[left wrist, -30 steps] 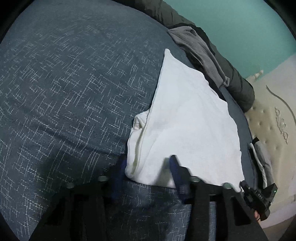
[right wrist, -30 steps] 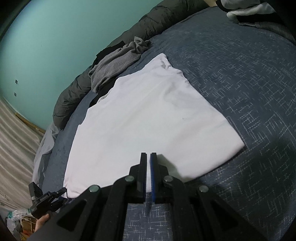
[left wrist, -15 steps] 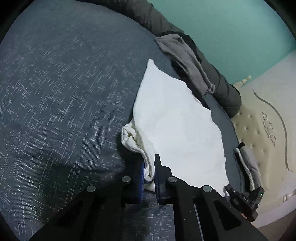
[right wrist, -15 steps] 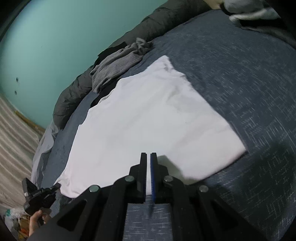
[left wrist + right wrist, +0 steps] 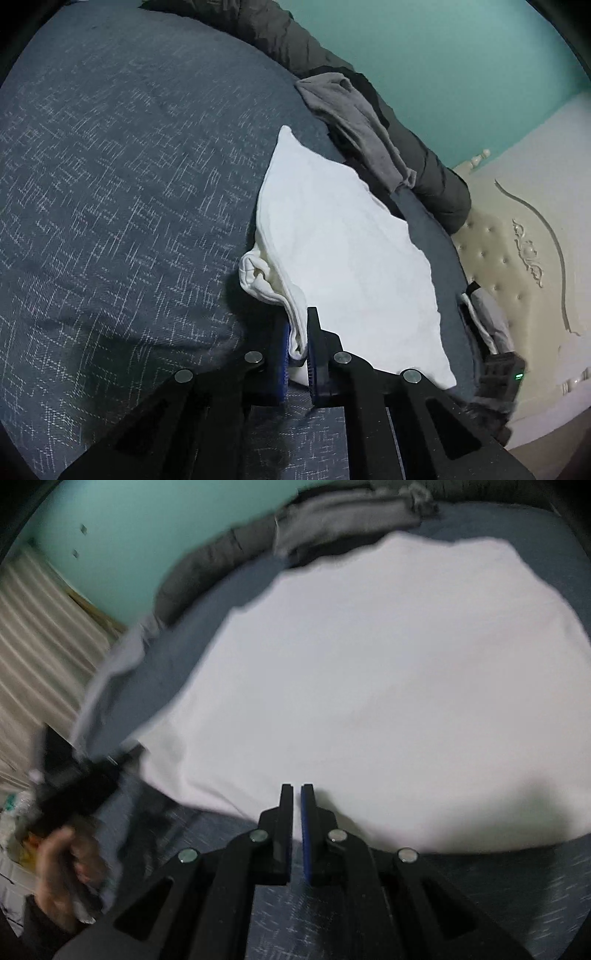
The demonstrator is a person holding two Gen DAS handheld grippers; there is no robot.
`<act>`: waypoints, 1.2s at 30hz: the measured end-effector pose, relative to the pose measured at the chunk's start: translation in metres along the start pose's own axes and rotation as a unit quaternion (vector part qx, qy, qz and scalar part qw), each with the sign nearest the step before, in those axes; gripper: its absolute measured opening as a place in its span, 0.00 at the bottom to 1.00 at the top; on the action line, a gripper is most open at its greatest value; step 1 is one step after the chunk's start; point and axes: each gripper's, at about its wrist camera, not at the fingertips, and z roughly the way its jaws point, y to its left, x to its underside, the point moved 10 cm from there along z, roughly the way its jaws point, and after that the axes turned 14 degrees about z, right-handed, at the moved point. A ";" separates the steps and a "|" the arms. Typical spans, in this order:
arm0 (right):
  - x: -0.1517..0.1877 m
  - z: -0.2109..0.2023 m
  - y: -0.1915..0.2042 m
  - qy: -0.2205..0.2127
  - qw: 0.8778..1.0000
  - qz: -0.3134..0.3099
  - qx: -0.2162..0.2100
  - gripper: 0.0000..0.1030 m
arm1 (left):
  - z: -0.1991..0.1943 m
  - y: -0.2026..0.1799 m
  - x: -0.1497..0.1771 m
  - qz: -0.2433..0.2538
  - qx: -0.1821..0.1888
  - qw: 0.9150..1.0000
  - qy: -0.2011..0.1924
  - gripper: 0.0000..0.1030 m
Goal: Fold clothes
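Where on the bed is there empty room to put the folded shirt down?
The big bare stretch of blue bedspread left of the white shirt is free. Along the far edge it is crowded: a grey garment lies on a dark rolled quilt.

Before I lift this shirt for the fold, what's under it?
The white shirt lies on the blue-grey bedspread, which shows all around it. Anything beneath the cloth is covered. The left gripper pinches its bunched edge.

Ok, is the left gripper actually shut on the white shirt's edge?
Yes. The left gripper has the white shirt's bunched edge pinched between its fingers.
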 end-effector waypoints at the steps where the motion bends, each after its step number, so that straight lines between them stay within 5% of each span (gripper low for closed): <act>1: 0.005 0.003 -0.003 0.009 1.000 0.006 0.003 0.04 | -0.001 -0.001 -0.001 0.001 0.002 1.000 -0.002 0.07; 5: 0.013 -0.001 -0.008 0.021 1.000 0.022 -0.001 0.04 | -0.003 -0.003 -0.006 0.002 0.008 1.000 -0.007 0.07; 11: -0.017 -0.051 -0.019 -0.038 0.998 0.052 -0.016 0.04 | -0.004 -0.013 -0.012 0.008 0.017 1.000 -0.011 0.07; 18: -0.060 -0.112 -0.082 -0.118 0.986 0.118 -0.012 0.04 | 0.000 -0.040 -0.022 0.023 0.031 0.999 -0.015 0.06; 25: -0.070 -0.144 -0.129 -0.143 0.976 0.161 -0.029 0.04 | 0.012 -0.081 -0.037 0.048 0.049 0.998 -0.015 0.05; 30: -0.073 -0.160 -0.150 -0.150 0.972 0.176 -0.046 0.04 | 0.026 -0.130 -0.053 0.067 0.070 0.995 -0.015 0.04; 36: -0.078 -0.178 -0.173 -0.165 0.964 0.200 -0.065 0.04 | 0.064 -0.247 -0.068 0.146 0.103 0.984 0.008 0.04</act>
